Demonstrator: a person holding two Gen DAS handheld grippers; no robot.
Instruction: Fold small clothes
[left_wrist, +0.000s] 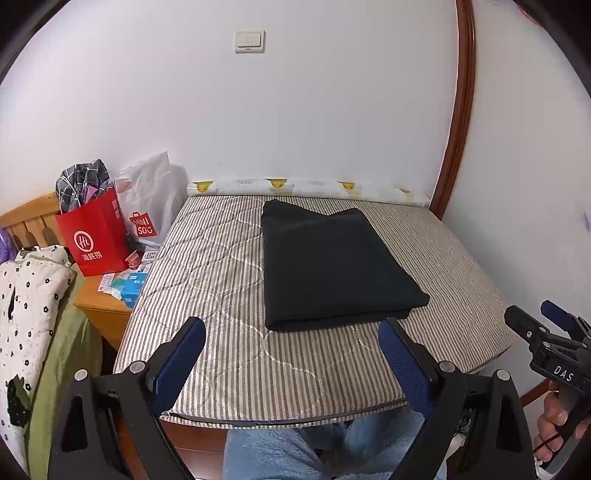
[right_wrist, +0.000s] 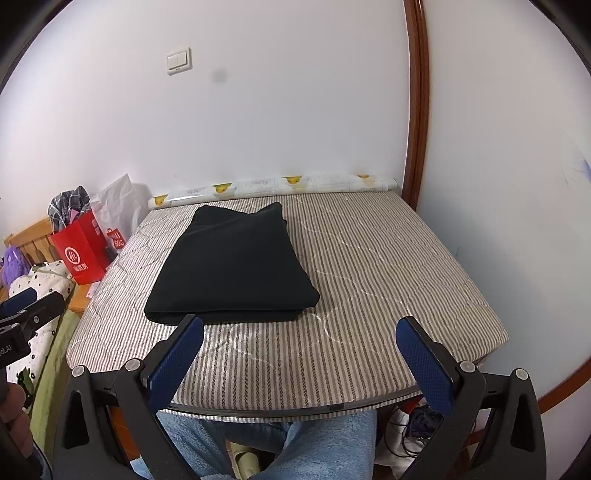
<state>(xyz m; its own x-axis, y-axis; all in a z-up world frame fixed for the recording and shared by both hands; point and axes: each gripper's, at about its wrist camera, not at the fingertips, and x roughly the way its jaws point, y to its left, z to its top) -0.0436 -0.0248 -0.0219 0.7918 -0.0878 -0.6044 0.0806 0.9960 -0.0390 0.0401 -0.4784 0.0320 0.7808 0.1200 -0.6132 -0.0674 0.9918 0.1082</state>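
Both grippers, left gripper (left_wrist: 291, 347) and right gripper (right_wrist: 301, 345), are hovering wide-jawed and empty before the folded black garment (left_wrist: 332, 266), likely finishing.

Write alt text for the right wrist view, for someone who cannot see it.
A black folded garment lies flat on a striped quilted pad, beyond the open right gripper, which holds nothing. A red paper bag stands at far left.

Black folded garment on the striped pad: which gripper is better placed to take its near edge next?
Left, probably. The left gripper is open, directly facing the black folded garment; the right gripper centres on bare striped pad beside it.
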